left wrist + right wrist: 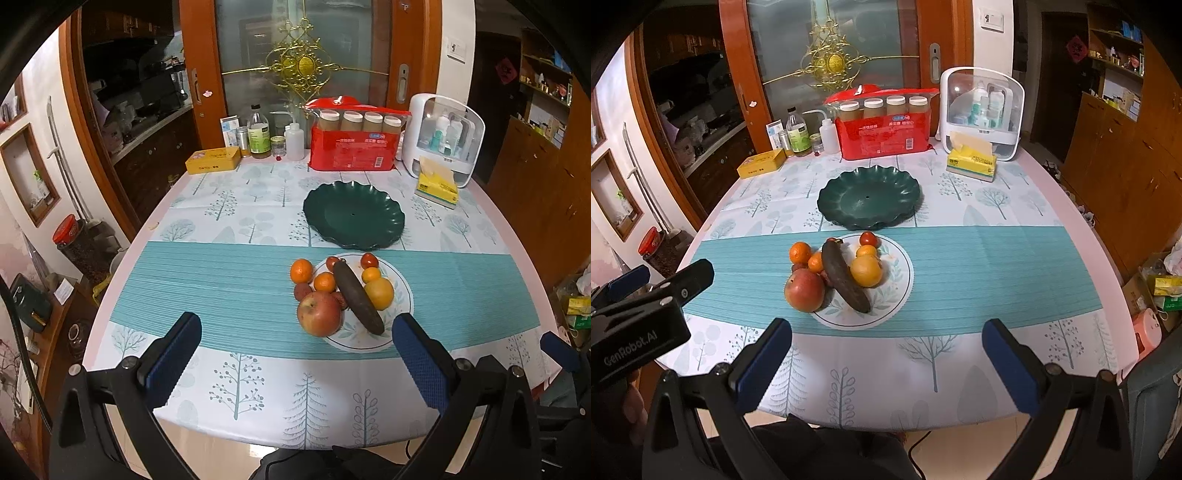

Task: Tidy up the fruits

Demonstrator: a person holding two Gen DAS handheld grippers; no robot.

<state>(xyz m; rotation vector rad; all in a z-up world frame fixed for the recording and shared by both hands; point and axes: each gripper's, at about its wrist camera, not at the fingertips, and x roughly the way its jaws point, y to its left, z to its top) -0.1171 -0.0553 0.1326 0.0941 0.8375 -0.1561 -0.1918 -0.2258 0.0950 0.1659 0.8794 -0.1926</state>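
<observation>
A white patterned plate (402, 291) (897, 280) in mid-table holds a dark overripe banana (356, 297) (846, 278), a large orange (379, 293) (866, 271), small tangerines (324, 282) and cherry tomatoes (369, 260). A red apple (318, 314) (804, 290) rests at the plate's left edge, and one tangerine (301, 270) (799, 252) lies on the cloth. An empty dark green scalloped plate (354, 214) (868, 201) sits behind. My left gripper (295, 350) and right gripper (886, 354) hover open near the front edge, holding nothing.
Along the back stand a red package with jars (351, 147), a white storage box (443, 136), a yellow tissue pack (436, 186), bottles (258, 133) and a yellow tin (212, 159). A wooden cabinet (1126, 155) flanks the table's right side.
</observation>
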